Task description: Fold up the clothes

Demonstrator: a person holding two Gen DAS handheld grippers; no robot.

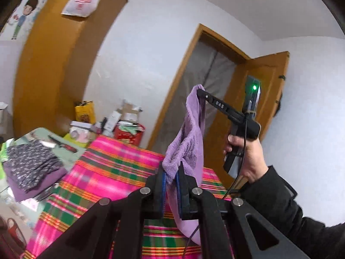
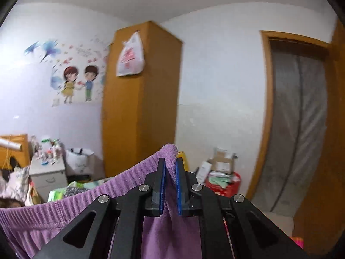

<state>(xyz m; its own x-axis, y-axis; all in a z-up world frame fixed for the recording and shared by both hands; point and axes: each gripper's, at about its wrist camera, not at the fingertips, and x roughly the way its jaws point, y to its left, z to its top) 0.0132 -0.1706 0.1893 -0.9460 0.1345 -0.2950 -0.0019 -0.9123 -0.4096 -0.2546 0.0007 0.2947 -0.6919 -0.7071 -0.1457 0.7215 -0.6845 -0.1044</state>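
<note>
Both grippers hold one purple garment (image 1: 189,142) up in the air, centre of the frame, above a pink plaid bed (image 1: 112,168). The left gripper (image 1: 171,174) has its fingers pinching one bunched edge; the right gripper (image 2: 170,168) pinches another edge, the ribbed hem sagging toward lower left. Folded clothes (image 1: 32,164) lie at left.

Looking into a lived-in home bedroom. Showing it: a bed lying under a bright pink, green and orange plaid cover (image 1: 120,168), a tall orange-brown wooden wardrobe (image 2: 140,99) standing against white walls, a cartoon wall sticker of two children (image 2: 79,82) sitting above a small white bedside cabinet (image 2: 48,174), folded dark patterned clothes (image 1: 32,161) piling up, cardboard boxes (image 2: 222,164) crowding the corner.
</note>
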